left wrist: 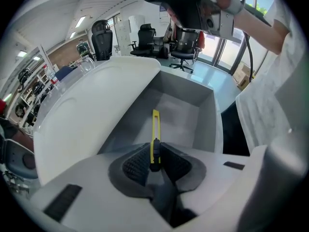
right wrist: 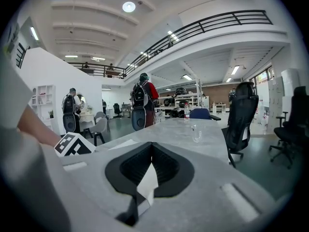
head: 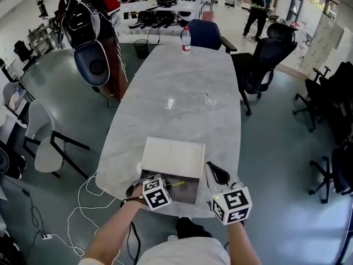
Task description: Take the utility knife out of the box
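**Left gripper clamped on the yellow knife inside the open box**

Left gripper (left wrist: 155, 159) reaches steeply down into the box, and its two black ribbed pads (left wrist: 137, 164) press on the utility knife from both sides.

The long grey marble table (head: 176, 93) fills the middle of the head view. At its near edge stands the box (left wrist: 207, 115), white outside and grey inside. Its white lid (head: 174, 156) is open and lies back on the far side. In the left gripper view the lid rises along the left of the compartment.

The right gripper (head: 210, 166) is just beside the box on the right, over the table edge. It points nearly level along the table. Its jaws are closed together with nothing between them, which the right gripper view (right wrist: 152, 151) also shows.

The utility knife (left wrist: 155, 139) is slim and bright yellow, with a small black part on its body at the place where the pads hold it. It is inside the box, above the grey floor; I cannot tell if its free end rests on the floor. Its long axis runs along the line of the jaws. The near end is in the grip and the free end points away toward the far wall of the box. In the head view the knife (head: 176, 184) shows as a short yellow bar that points to the right and a little up.
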The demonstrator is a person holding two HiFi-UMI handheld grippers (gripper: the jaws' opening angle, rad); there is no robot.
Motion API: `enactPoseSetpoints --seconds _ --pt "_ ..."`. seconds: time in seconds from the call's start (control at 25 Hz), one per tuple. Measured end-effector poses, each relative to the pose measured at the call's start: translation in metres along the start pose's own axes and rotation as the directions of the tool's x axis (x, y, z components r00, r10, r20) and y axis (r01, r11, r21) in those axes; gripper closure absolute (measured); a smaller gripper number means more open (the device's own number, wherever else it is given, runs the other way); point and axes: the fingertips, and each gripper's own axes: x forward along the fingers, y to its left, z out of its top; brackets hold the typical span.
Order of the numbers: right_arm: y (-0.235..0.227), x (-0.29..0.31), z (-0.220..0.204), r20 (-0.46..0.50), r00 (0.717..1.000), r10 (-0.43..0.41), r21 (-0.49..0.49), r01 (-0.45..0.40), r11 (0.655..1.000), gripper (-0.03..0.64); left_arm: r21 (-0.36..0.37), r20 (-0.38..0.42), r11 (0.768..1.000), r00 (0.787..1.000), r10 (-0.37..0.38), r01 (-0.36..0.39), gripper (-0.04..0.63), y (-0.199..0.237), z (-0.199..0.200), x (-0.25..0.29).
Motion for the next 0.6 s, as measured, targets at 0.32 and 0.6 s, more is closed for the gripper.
enactPoseSetpoints --seconds 0.32,0.6 --pt "-0.001 -0.008 0.001 0.002 1.000 -0.007 0.008 0.007 1.000 0.612 -0.019 0.012 1.000 1.000 0.001 -0.001 0.535 0.000 0.004 -0.008" --pt "0.003 -0.007 0.000 0.001 1.000 -0.004 0.011 0.004 1.000 0.612 -0.004 0.024 1.000 1.000 0.003 -0.003 0.535 -0.002 0.006 -0.012"
